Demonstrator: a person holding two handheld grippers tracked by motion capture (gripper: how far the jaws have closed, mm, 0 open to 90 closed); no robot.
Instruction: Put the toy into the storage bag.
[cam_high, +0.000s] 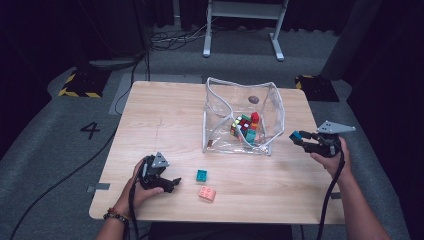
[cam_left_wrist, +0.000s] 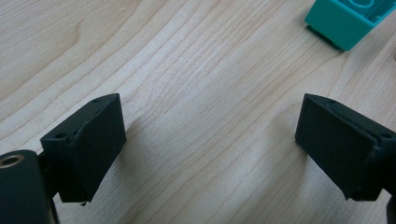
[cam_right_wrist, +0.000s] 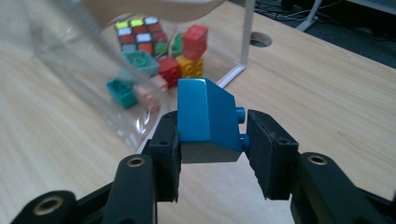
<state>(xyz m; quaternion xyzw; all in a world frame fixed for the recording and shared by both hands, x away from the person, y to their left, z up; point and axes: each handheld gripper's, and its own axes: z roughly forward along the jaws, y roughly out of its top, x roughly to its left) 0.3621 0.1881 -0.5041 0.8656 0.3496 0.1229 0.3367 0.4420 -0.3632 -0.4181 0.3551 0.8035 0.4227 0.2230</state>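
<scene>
While the right hand-held gripper (cam_right_wrist: 212, 140) hangs above the tabletop's right side, these points stand:

Held piece: a glossy blue plastic building brick with a sloped top (cam_right_wrist: 205, 119), clamped between the black pads of the right hand-held gripper; in the high view it sits at the tip of that tool (cam_high: 295, 135), just right of the pouch.
Brick's look: smooth slanted upper face, a flat pale underside in shadow, and two small round studs poking out on the side toward the right pad.
Grip: jaws drawn in narrow, both pads pressed against the brick's sides.
Left hand-held gripper (cam_left_wrist: 210, 140): jaws spread wide with nothing but bare wood between them, low on the light wooden tabletop (cam_high: 165, 110) at its near left.
Pouch: a clear plastic zip pouch with white edging (cam_high: 272, 107), standing open at the middle of the tabletop.
Pouch contents: a scrambled puzzle cube (cam_right_wrist: 139, 33) and a heap of red, orange, green and teal bricks (cam_right_wrist: 182, 56).
Loose pieces: a small teal square brick (cam_high: 201, 175) and a pink two-stud brick (cam_high: 207, 193), lying near each other just right of the left hand-held gripper.
</scene>
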